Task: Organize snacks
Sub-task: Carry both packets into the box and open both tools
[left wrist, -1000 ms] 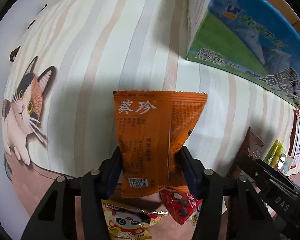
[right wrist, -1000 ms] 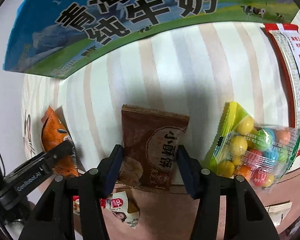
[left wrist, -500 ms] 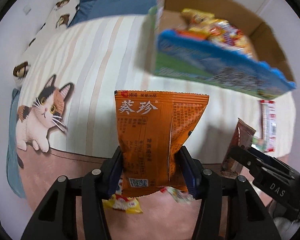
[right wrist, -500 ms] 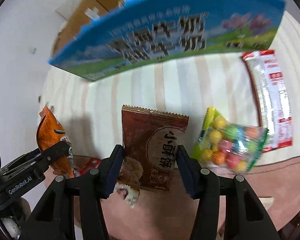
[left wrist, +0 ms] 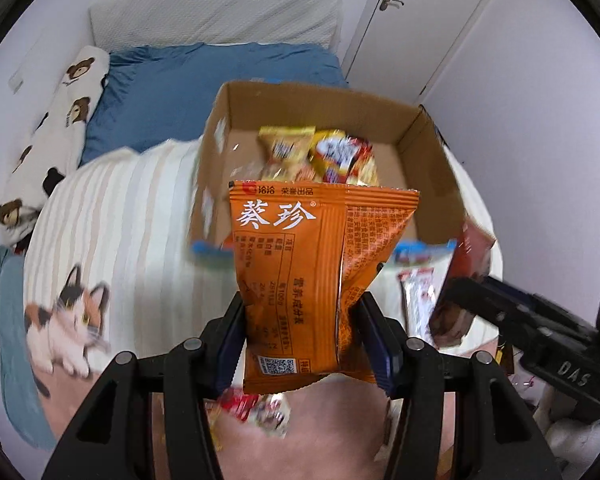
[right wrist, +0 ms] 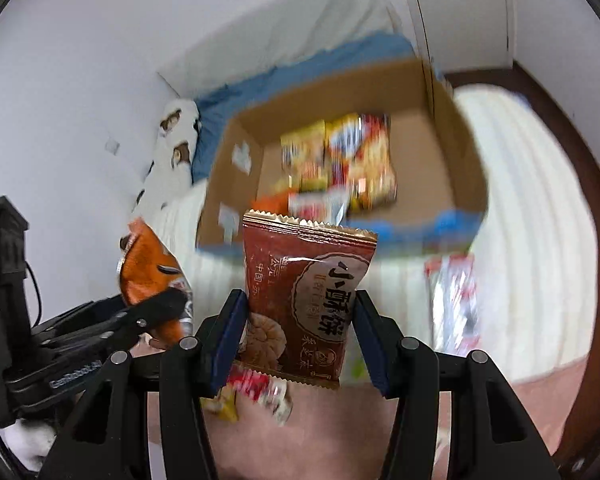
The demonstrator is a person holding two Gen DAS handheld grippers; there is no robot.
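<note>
My left gripper (left wrist: 306, 332) is shut on an orange snack packet (left wrist: 316, 264) and holds it upright, high above the bed. My right gripper (right wrist: 300, 332) is shut on a brown biscuit packet (right wrist: 304, 292), also raised. An open cardboard box (left wrist: 420, 136) with several yellow and red snack packs (left wrist: 320, 156) lies ahead and below both grippers; it also shows in the right wrist view (right wrist: 456, 152). The right gripper and its brown packet (left wrist: 464, 272) show at the right of the left wrist view. The left gripper and orange packet (right wrist: 148, 268) show at the left of the right wrist view.
The box sits on a striped bedspread (left wrist: 120, 220) with a cat print (left wrist: 68, 320). A red-and-white packet (left wrist: 416, 304) lies on the bed right of the box. Loose small snacks (left wrist: 256, 408) lie below the grippers. A blue pillow (left wrist: 204, 84) and white wall are behind.
Both grippers have risen with their packets. The box, seen side-on a second ago, is now seen from above with its inside in view.
</note>
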